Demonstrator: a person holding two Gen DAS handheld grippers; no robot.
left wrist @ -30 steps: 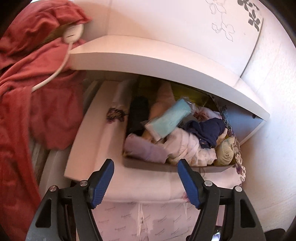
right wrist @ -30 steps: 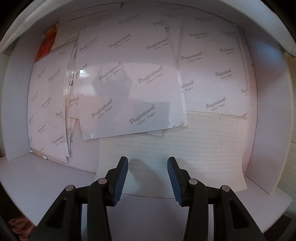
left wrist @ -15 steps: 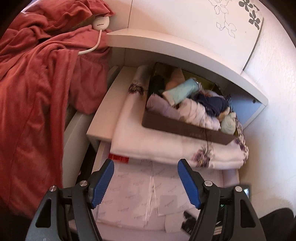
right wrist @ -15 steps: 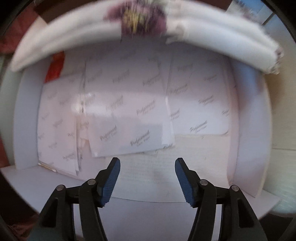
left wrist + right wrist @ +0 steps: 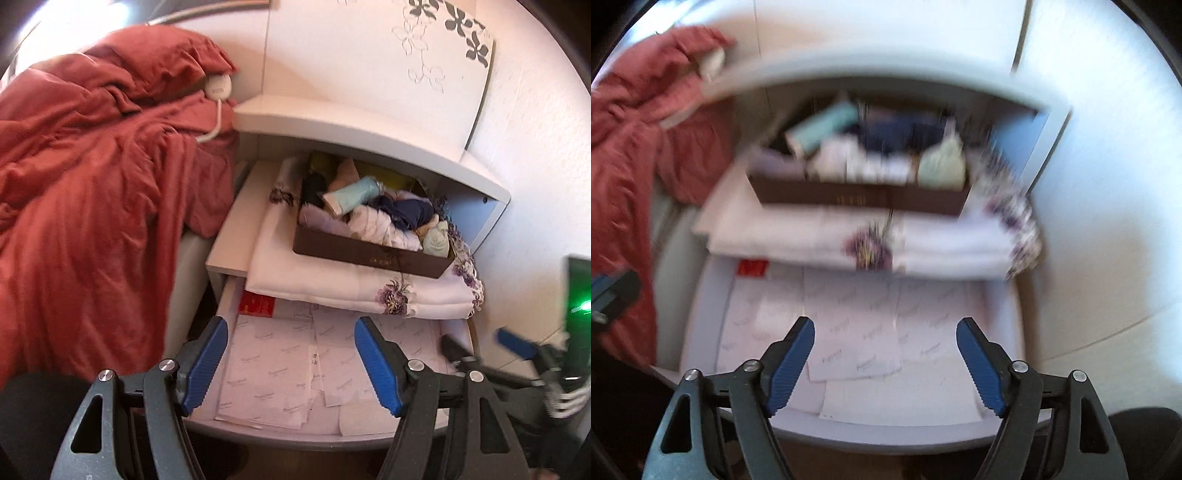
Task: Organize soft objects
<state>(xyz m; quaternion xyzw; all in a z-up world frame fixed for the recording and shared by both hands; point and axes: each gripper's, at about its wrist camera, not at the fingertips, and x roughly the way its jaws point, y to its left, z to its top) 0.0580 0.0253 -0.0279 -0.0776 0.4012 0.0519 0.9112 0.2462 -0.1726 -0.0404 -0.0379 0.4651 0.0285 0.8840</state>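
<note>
One brown box (image 5: 373, 254) is sitting on one folded white floral cloth (image 5: 332, 284) on the middle shelf of a white nightstand (image 5: 354, 129). Inside the box, rolled soft items are lying packed together: one pale teal roll (image 5: 354, 194), one navy bundle (image 5: 406, 212), one lilac roll (image 5: 321, 221), one white bundle (image 5: 376, 229) and one pale green roll (image 5: 436, 240); there may be more behind, but the shelf is shading them. Below the box, an open drawer (image 5: 280, 430) is holding many loose printed sheets (image 5: 273, 369) and one red packet (image 5: 256, 304). Left of the box, one red blanket (image 5: 92, 206) is lying heaped.

The left gripper (image 5: 291, 365) is hovering over the drawer, jaws standing wide apart with nothing between them, the box well beyond them. The right gripper (image 5: 886, 365) is opening its jaws, also empty, with the box beyond.
</note>
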